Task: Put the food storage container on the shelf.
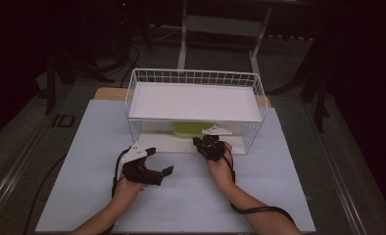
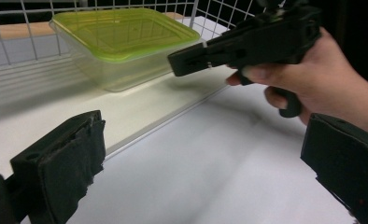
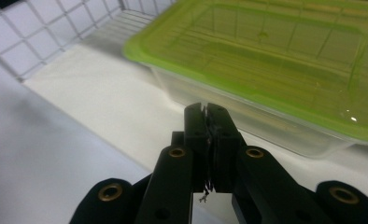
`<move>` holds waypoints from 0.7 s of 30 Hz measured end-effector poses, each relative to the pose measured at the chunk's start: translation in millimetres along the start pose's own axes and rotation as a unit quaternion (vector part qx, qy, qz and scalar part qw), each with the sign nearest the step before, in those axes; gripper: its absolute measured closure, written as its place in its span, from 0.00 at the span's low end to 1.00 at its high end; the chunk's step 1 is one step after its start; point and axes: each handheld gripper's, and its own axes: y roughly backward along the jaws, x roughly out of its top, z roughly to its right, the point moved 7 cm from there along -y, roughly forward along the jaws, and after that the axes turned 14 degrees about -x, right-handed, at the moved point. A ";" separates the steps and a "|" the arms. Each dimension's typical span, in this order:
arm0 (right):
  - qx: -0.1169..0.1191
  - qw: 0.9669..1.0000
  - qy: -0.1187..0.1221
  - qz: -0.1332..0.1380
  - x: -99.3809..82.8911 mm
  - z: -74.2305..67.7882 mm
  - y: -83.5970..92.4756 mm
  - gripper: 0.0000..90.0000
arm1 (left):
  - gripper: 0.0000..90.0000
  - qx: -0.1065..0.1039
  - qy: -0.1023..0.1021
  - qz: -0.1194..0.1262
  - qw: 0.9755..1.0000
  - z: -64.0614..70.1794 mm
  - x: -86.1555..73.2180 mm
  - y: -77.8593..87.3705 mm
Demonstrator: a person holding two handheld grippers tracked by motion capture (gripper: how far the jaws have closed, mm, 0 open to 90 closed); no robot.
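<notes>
We see the lidded plastic box [image 3: 275, 79] sitting on the rack's lower shelf [image 1: 161, 142]; it looks light, stiff and slick, best gripped at the lid rim. Our right hand-held gripper [image 3: 207, 112] is closed and empty just before it; the left hand-held gripper [image 2: 201, 163] gapes wide, holding nothing.

A clear container [image 2: 121, 51] with a lime-green lid [image 3: 285, 51] sits on the white lower shelf [image 2: 126, 112] of a white wire rack [image 1: 196, 105], whose sides form a square grid pattern. The rack's upper shelf [image 1: 196, 100], above the container, is white too. In front of the rack, the table [image 1: 181, 196] is pale bluish white. Both grippers, left [image 1: 154, 164] and right [image 1: 205, 145], are black, each topped by a white plate.
</notes>
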 end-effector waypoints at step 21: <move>0.067 0.997 0.007 0.043 -3.1 -19.7 72.9 0.31 | 0.01 -0.061 -0.047 0.003 0.997 21.1 24.4 -1.6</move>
